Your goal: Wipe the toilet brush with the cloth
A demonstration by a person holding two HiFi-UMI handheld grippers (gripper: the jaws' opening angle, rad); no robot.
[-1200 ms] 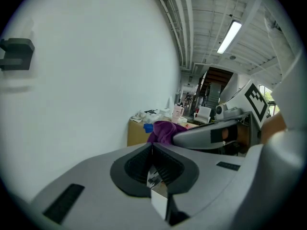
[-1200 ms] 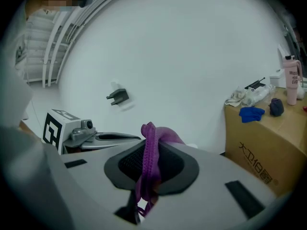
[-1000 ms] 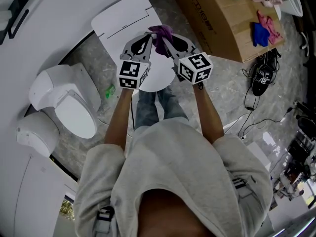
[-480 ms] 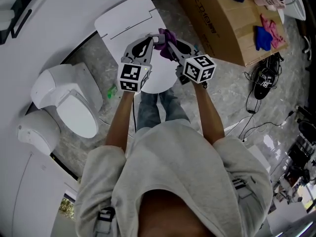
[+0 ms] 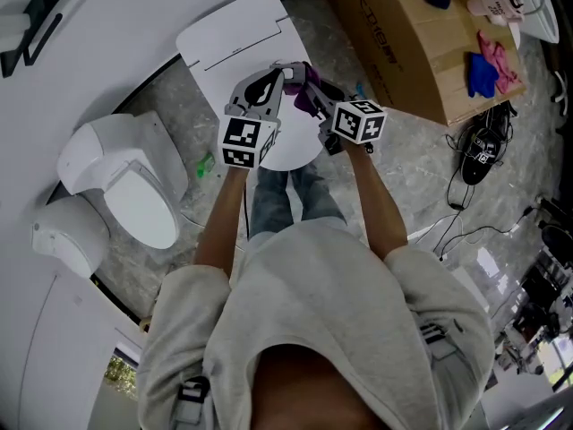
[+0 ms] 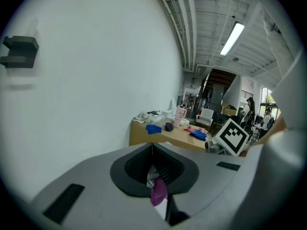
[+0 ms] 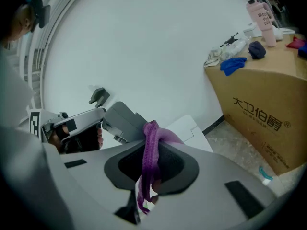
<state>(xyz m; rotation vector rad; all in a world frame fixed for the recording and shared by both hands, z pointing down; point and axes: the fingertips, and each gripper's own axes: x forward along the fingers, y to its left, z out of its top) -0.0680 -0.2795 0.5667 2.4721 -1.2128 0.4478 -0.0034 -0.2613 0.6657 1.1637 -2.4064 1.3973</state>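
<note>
L tongs (image 5: 283,72) closed on a thin pale bit, prob. the brush (image 6: 150,176) handle; rest hidden, axis unclear. R tongs (image 5: 308,86) clamped on purple cloth (image 7: 151,150), touching L tips from the right.

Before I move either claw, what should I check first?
1. Right claw gripping the purple cloth: ok, jaws clamped on it.
2. Left claw closed: ok, shut on a small pale piece.
3. That piece is the toilet brush: cannot tell.
4. Cloth reaches the left claw: ok, a purple fold shows at its jaws.
5. Claws close together: ok, tips nearly meet in the head view.
</note>
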